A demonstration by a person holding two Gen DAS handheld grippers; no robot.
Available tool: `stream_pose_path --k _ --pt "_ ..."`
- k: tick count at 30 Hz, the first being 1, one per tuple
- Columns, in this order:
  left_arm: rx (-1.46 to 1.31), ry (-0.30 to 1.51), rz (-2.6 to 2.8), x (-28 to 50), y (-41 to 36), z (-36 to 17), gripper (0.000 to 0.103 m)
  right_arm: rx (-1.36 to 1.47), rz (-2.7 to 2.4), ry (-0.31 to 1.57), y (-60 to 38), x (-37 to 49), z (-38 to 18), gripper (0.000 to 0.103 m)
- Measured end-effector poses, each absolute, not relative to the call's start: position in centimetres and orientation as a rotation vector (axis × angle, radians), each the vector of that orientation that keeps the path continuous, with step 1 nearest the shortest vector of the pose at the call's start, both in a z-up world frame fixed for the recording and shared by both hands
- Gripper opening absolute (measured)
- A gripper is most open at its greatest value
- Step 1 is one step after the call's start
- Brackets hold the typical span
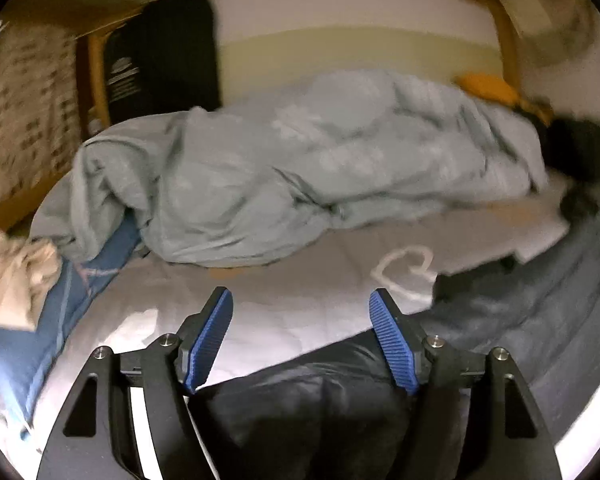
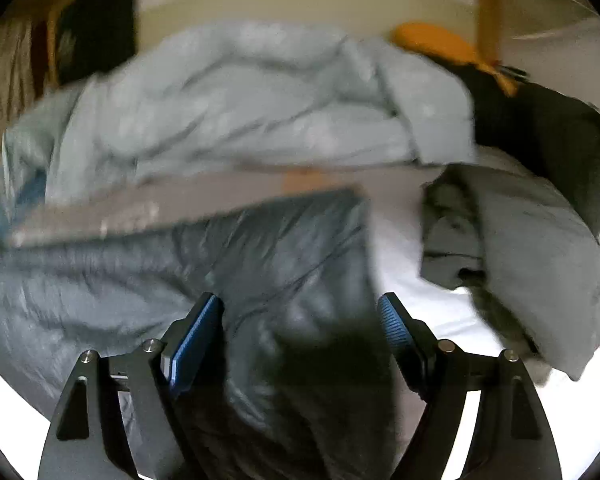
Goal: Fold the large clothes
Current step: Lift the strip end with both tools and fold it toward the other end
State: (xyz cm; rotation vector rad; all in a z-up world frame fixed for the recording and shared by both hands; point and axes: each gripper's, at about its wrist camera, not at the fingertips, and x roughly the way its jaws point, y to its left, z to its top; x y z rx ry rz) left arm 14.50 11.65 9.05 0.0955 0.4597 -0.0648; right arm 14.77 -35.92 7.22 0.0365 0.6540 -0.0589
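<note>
Dark puffy jacket (image 2: 220,264) lies flat (bed) under both wide-open, empty claws (image 1: 301,340) (image 2: 300,340).

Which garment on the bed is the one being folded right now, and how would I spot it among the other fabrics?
Start at the bed's white sheet. In front of the crumpled pale blue duvet lies a dark grey-blue quilted jacket, spread flat just ahead of the open right gripper. Its stitched puffy panels and slight sheen set it apart from the duvet and from the grey-green clothes pile on its right.

A rumpled pale-blue duvet (image 1: 300,168) fills the bed, orange pillow (image 1: 488,88) behind it.
</note>
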Motion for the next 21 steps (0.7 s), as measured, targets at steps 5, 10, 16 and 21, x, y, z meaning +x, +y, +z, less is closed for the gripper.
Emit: stream_pose_path --k 5,10,16,21 --pt "0.074 0.463 -0.059 8.8 13.3 12.3 0.081 0.107 -0.005 0.505 -37.1 11.2 10.7 0.082" --pt "-0.017 0.594 -0.031 8.2 15.6 10.2 0.084 0.044 0.126 0.465 -34.9 9.3 12.1 0.082" --pt "-0.140 0.801 -0.135 12.0 17.0 6.0 0.066 -0.073 -0.031 0.598 -34.4 11.8 9.1 0.082" --pt "-0.103 0.754 -0.145 14.9 15.6 7.1 0.012 -0.059 -0.142 0.672 -35.7 13.9 6.7 0.056"
